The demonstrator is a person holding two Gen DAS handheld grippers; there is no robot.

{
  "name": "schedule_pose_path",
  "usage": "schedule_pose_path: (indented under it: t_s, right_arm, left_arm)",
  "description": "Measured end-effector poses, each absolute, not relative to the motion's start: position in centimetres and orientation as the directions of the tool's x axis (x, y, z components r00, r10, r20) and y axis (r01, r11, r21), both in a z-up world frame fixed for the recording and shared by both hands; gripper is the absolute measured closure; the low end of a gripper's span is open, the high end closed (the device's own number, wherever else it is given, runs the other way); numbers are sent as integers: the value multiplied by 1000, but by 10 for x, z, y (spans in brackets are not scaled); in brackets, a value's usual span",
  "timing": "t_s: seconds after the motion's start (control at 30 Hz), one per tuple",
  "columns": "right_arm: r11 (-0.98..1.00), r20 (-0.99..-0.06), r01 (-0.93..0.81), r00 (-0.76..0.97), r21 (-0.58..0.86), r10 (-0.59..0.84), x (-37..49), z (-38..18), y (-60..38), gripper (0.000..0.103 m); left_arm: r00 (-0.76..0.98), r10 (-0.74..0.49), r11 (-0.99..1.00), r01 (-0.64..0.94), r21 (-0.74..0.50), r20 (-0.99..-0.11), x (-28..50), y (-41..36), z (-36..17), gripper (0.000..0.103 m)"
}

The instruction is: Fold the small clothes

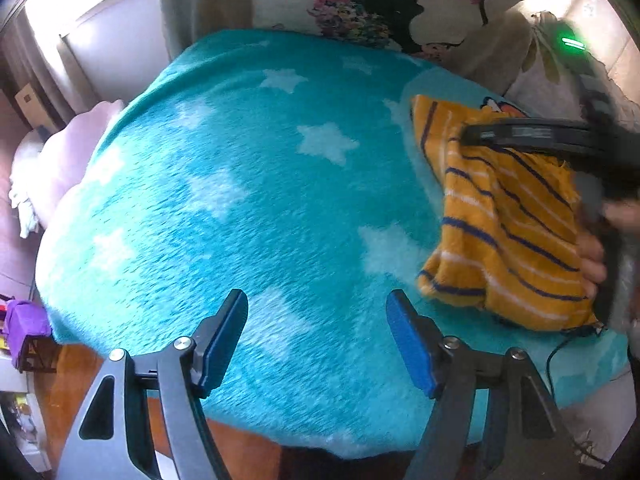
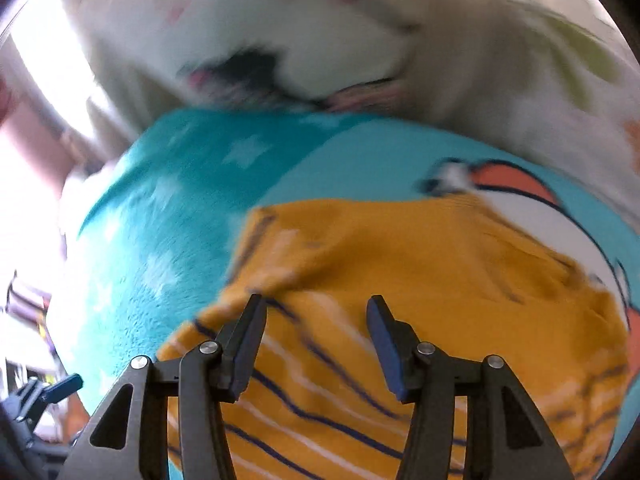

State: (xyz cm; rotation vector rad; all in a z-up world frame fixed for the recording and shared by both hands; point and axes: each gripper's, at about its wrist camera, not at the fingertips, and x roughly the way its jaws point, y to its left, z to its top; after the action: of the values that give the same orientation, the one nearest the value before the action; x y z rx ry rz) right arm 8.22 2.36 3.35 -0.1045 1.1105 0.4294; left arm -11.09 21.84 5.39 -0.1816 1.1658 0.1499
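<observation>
Hovering over the garment, the right gripper stands open, likely positioning to grasp; left gripper, open, waits beside garment on blanket.

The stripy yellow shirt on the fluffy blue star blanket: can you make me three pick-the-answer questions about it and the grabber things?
1. From the left wrist view, where does the mustard-yellow knit shirt with navy and white stripes lie on the turquoise fleece blanket with white stars?
A. right side
B. left side
C. hanging off the front

2. What colour are the blanket's stars?
A. red
B. white
C. black

3. How does the left gripper stand?
A. shut on the shirt
B. shut on the blanket
C. open, holding nothing

Answers: 1 A, the shirt sits at the right edge of that view. 2 B, pale stars dot the turquoise. 3 C, its fingers are spread apart with only blanket between them. The right gripper is open over the shirt too.
</observation>
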Motion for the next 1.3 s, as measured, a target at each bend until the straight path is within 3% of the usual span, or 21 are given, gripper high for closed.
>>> schedule_pose_path:
  t_s: [0.1,0.23,0.3,0.5,0.7,0.9,0.97,1.0,1.03,1.3]
  right_arm:
    - [897,-913,-442,372,-14,169,91,8,63,39]
    - [876,-915,-474,388,-93,113,97,-6,94,17]
    - [863,-914,-487,398,-134,82,96,-10,103,17]
    - [885,-879,-464,435,-30,198,73,25,77,21]
    - [938,-827,-344,516,40,224,42,68,2,20]
    - [995,-881,-54,463,79,95,7,36,-128,21]
    - [997,-892,33,449,69,47,-7,27,-164,30]
    - [995,-890,59,454,80,45,-16,26,-183,45]
    - [991,-883,68,463,114,70,-26,29,-199,49]
    - [958,-832,238,555,161,2,-58,62,-245,47]
  left_arm:
    - [382,32,971,-232,-63,-923,-121,227,55,32]
    - [382,50,967,-251,-51,-923,-132,237,57,32]
    - [384,57,966,-255,-47,-921,-138,240,58,32]
    - [390,45,970,-237,-53,-920,-140,246,58,31]
    - [399,11,986,-160,-57,-917,-122,235,55,31]
    - [404,-22,997,-59,-50,-915,-107,213,54,30]
    - [400,-30,998,-31,-46,-916,-103,206,53,30]
    - [396,-35,999,-17,-45,-917,-100,202,53,30]
    - [393,-40,999,-5,-46,-919,-97,200,52,30]
    - [418,-150,986,133,-103,-896,-64,152,60,27]
